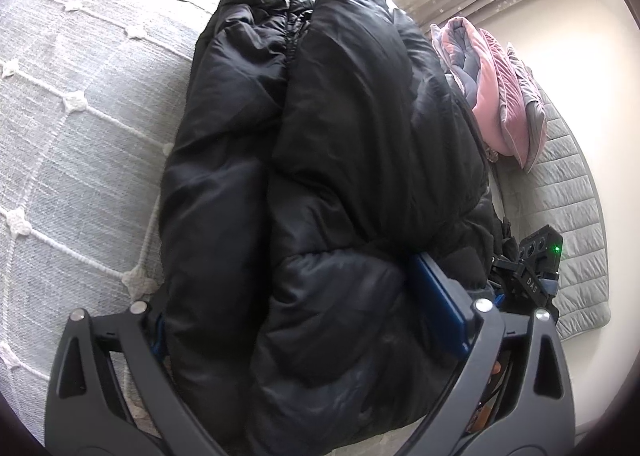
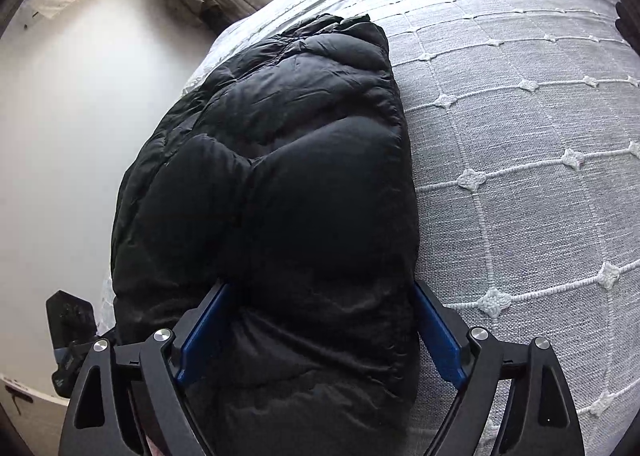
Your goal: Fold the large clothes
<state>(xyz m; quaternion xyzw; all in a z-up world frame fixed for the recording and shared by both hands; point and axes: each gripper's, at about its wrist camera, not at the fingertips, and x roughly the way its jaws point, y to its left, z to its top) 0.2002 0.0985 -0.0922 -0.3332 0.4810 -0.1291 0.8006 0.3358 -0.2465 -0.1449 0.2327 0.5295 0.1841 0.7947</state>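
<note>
A black puffer jacket (image 1: 320, 159) lies folded in a long thick bundle on the grey bedspread (image 1: 80, 115). My left gripper (image 1: 312, 320) is wide open with its jaws on either side of the near end of the bundle; the left blue pad is mostly hidden by the fabric. In the right wrist view the same jacket (image 2: 280, 175) fills the centre. My right gripper (image 2: 320, 336) is also wide open, its blue pads (image 2: 438, 340) on both sides of the jacket's end. The right gripper's body shows in the left wrist view (image 1: 536, 272).
A pink and grey folded quilt (image 1: 500, 95) lies beyond the jacket near the curtain. A bare quilted mattress edge (image 1: 568, 215) runs at the right. In the right wrist view a white wall (image 2: 80, 135) is left of the bed.
</note>
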